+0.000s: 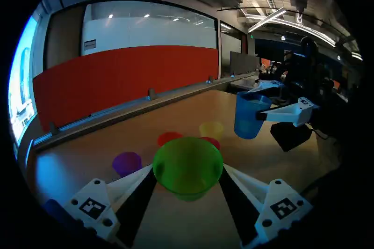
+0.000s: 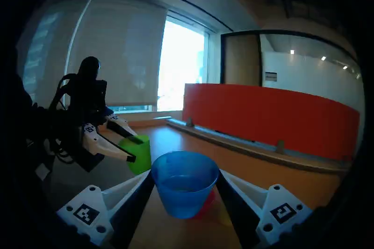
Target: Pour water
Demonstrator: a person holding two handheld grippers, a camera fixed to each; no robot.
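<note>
Beyond and right of the green cup (image 1: 188, 168), pinched upright by the left gripper (image 1: 188, 175), the blue cup (image 2: 184, 184) of water is clamped in the right gripper (image 2: 185, 178); its lip should be brought above the green rim, then tilted slowly.

Green cup (image 1: 188, 167) and blue cup (image 2: 184, 183) look glossy translucent plastic, table (image 1: 140, 136) smooth wood.

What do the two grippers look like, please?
Both the left gripper and right gripper have white wedge-shaped fingers lined with black pads, each carrying a square black-and-white marker. Behind them sit black bodies.
</note>
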